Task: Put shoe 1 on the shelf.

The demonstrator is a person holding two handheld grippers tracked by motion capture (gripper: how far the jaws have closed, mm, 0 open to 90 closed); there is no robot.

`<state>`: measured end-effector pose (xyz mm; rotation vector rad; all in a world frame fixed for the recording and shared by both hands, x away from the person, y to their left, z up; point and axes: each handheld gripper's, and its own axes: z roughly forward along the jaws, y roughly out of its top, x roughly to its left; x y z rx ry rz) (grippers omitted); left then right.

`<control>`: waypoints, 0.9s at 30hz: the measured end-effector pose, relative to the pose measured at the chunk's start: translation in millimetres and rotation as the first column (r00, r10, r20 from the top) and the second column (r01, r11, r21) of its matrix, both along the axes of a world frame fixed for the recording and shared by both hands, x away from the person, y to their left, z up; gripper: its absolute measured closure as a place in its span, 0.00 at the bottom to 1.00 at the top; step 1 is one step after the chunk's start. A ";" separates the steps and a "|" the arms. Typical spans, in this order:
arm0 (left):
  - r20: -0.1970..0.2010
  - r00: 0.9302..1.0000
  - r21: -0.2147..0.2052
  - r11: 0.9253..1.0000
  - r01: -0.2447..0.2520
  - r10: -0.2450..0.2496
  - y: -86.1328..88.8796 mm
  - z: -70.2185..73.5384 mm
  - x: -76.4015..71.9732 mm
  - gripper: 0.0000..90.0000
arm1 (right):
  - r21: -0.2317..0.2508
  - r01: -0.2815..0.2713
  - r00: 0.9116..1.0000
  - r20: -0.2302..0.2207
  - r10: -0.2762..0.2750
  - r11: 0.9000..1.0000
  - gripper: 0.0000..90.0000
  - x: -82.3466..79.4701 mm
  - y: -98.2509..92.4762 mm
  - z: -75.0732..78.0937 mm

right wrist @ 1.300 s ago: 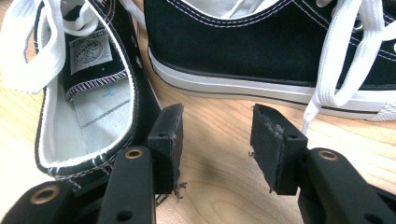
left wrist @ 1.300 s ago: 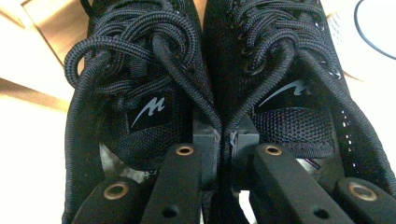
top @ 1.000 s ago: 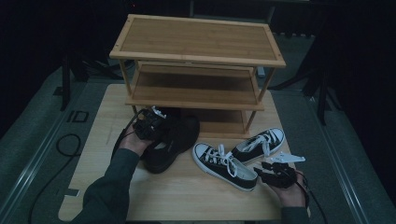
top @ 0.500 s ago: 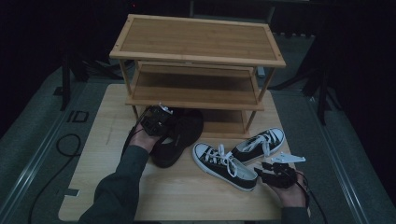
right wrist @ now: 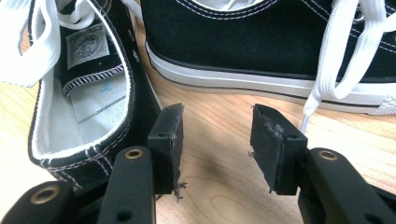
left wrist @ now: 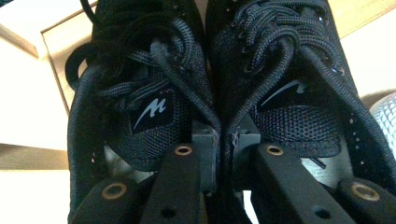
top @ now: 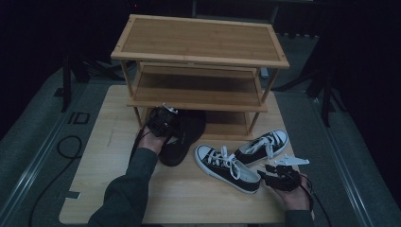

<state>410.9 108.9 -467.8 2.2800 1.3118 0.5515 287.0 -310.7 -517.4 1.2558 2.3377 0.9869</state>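
Observation:
A pair of black mesh running shoes (top: 185, 135) (left wrist: 149, 93) lies with its toes under the lowest shelf of the bamboo rack (top: 198, 47). My left gripper (top: 163, 124) (left wrist: 224, 140) has one jaw inside each shoe and pinches their two inner walls together. Its jaws have just eased open slightly, and the walls are still pressed between the pads. Two black canvas sneakers with white laces lie at the front right, one nearer (top: 227, 161) (right wrist: 79, 102) and one farther (top: 262, 146) (right wrist: 261, 51). My right gripper (top: 272, 176) (right wrist: 217, 135) rests open on the table just behind the nearer sneaker's heel, nothing between its pads.
The three-tier rack stands at the back of the wooden tabletop (top: 108, 179). Its middle shelf (top: 198, 90) and top are bare. A black cable (top: 66, 146) loops on the grey floor at the left. Dark stands surround the table.
My left hand has carried the black shoes forward and to the right, toward the rack's bottom shelf. The right hand and the sneakers have stayed put.

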 end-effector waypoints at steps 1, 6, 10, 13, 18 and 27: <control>-0.003 1.000 0.000 1.000 0.007 -0.007 0.5 0.3 0.1 0.92 | -0.001 0.000 1.000 0.000 0.000 1.000 0.60 -0.1 -0.2 0.0; -0.019 0.998 0.023 0.998 0.065 -0.065 1.1 2.3 -1.0 0.73 | -0.002 -0.001 1.000 -0.001 0.001 1.000 0.60 -0.3 0.0 -0.4; -0.024 0.996 0.010 0.996 0.083 -0.083 5.7 6.4 -4.0 0.65 | -0.003 -0.003 1.000 -0.004 0.003 1.000 0.60 -0.2 0.1 -0.7; -0.026 0.995 0.017 0.995 0.100 -0.100 7.3 10.0 -7.4 0.63 | -0.005 -0.003 1.000 -0.007 0.003 1.000 0.59 0.2 0.2 -1.6; -0.003 0.994 0.003 0.994 0.113 -0.113 13.4 18.5 -13.8 0.62 | -0.016 -0.003 1.000 -0.009 0.003 1.000 0.59 -0.1 1.7 -2.0; 0.007 0.989 -0.053 0.987 0.150 -0.150 28.0 31.0 -27.0 0.64 | -0.014 0.003 1.000 -0.013 -0.003 1.000 0.59 0.1 -0.4 -2.7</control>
